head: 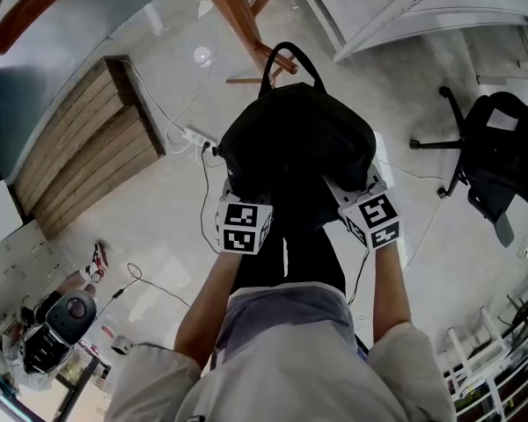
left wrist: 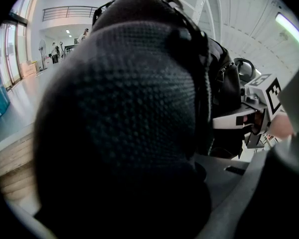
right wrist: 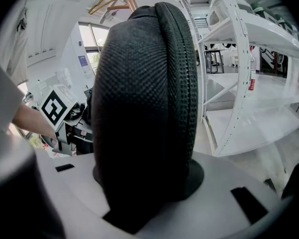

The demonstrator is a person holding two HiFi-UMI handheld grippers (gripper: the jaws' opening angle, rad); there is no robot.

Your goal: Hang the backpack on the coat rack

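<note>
- Right now I have the backpack (head: pixel 295 143) held up off the floor (head: pixel 150 236) in front of me, just short of the coat rack (head: pixel 238 16). It is not on a peg yet.
- The left gripper (head: pixel 238 202) has its fingers clamped on a thick padded part on the pack's left side. The right gripper (head: pixel 366 196) has its fingers clamped on the padded, zipped edge on the right. Neither pair is fully together, because the fabric fills the gap.
- Orientation: the pack stands roughly upright, its long axis running from the bottom end by my body up to the top end. The carry loop (head: pixel 290 60) is on top and points up and away from me, toward the rack's wooden pole.
- Risk: both grips sit on soft padding. I judge that it could compress or creep under the pack's weight, so one side may sag and the loop would tip off line.
- Risk: the loop looks limp and narrow, so it may fold flat against a peg rather than drop over it.
- Risk: the pack fills both gripper views, so I must aim by the head view alone and could miss.
- Risk: pushing the pack against the pole could rock the rack. A cable (head: pixel 172 104) and power strip (head: pixel 196 136) lie near its foot.
</note>
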